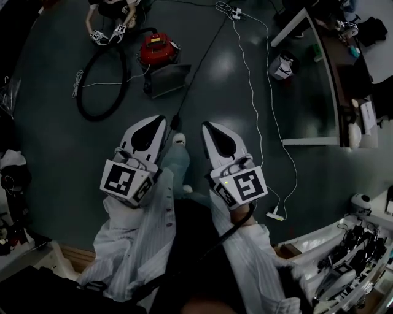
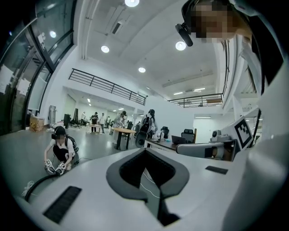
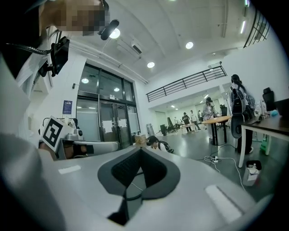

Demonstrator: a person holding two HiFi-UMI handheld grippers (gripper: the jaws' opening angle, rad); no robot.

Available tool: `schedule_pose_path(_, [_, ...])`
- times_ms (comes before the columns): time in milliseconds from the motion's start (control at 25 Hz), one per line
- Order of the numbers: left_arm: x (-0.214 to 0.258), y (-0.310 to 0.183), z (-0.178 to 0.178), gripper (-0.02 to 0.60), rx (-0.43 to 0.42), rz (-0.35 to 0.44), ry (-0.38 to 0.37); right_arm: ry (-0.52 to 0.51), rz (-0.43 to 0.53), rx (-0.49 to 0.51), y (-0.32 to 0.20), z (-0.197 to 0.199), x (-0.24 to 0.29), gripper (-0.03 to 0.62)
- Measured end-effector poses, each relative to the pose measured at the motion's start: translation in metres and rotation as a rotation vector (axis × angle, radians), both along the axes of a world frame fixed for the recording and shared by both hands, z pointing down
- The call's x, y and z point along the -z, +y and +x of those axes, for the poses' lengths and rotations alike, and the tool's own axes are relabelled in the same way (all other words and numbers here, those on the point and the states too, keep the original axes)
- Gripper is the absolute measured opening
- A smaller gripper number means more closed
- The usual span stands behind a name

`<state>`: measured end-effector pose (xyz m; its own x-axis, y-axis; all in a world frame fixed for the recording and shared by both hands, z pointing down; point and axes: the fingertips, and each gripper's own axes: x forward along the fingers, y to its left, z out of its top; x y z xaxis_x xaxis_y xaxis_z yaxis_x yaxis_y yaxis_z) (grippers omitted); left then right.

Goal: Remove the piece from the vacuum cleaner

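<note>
Vacuum cleaner [image 1: 156,48]: red canister on floor, well ahead of both grippers. Black hose [image 1: 78,92] loops just left of it. Hose probably the piece: light, bendy, stiff only at cuff. Grip cuff, brace canister, may roll.

Left gripper [image 1: 158,119] and right gripper [image 1: 206,124]: jaws together, nothing between.

Floor [image 1: 233,92] dark, glossy, likely slick. White cable [image 1: 270,122] trails right of vacuum cleaner. Another person [image 1: 110,18] crouches just beyond it.

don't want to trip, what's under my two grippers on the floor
Between the left gripper and right gripper: a jeans leg, a white shoe and a black cable running ahead. Floor directly beneath both is covered.
</note>
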<state>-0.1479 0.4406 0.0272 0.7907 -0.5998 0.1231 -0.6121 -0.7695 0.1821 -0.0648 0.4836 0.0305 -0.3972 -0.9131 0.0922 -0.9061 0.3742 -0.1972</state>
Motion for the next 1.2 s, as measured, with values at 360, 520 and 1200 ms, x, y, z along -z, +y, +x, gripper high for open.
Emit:
schedule_pose_path(360, [-0.014,-0.172,0.029,0.003,0.012,-0.025,-0.029,0.042,0.015,0.059,-0.185,0.033,0.002,0.0])
schedule_pose_path(520, [-0.038,-0.223,0.043,0.003,0.054,-0.072,-0.077,0.062,-0.065,0.1,-0.246,0.056,-0.024,0.0])
schedule_pose_path(1200, [-0.225,-0.419,0.111,0.003,0.227,-0.325,-0.226,0.272,-0.272,0.682,-0.494,0.104,-0.218,0.0])
